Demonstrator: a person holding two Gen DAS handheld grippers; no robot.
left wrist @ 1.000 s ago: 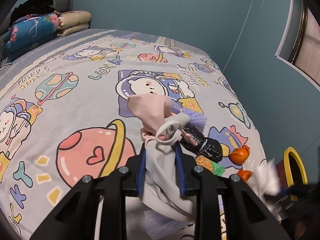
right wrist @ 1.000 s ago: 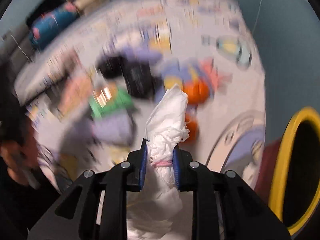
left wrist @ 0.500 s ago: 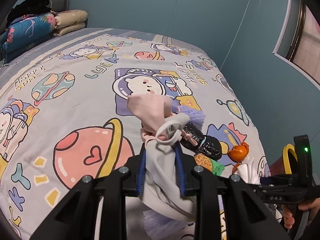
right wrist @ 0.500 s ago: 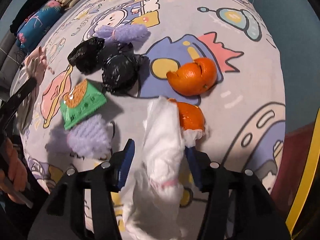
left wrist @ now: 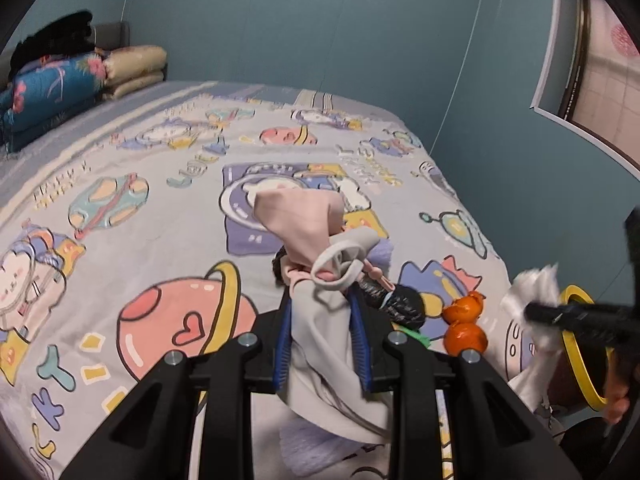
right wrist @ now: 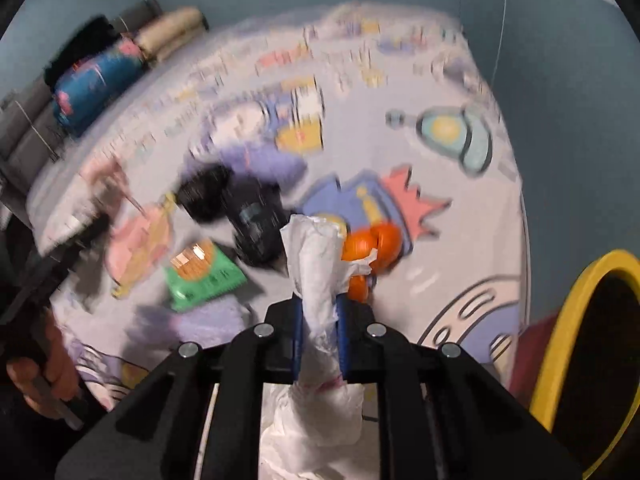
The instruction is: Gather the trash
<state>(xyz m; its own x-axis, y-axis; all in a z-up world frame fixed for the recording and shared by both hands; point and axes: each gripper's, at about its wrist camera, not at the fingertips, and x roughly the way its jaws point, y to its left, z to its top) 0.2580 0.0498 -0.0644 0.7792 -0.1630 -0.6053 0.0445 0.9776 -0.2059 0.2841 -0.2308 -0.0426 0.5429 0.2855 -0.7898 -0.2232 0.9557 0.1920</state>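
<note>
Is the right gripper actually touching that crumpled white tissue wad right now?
Touching. In the right wrist view, the right gripper has its blue-padded fingers pressed against both sides of the crumpled white tissue wad, with no gap.

The left tool [left wrist: 322, 334] is clamped on a bundle of grey and pink cloth [left wrist: 320, 264], which rises from between its blue pads above the cartoon-print bed [left wrist: 132, 184]. Just beyond it on the sheet lie a black plastic bag [left wrist: 400, 306] and orange peels [left wrist: 464, 322]. At the right edge the right tool [left wrist: 576, 316] holds a crumpled white tissue [left wrist: 532, 292] near a yellow-rimmed bin [left wrist: 580, 368]; folded bedding [left wrist: 80, 80] is stacked at the far left.
</note>
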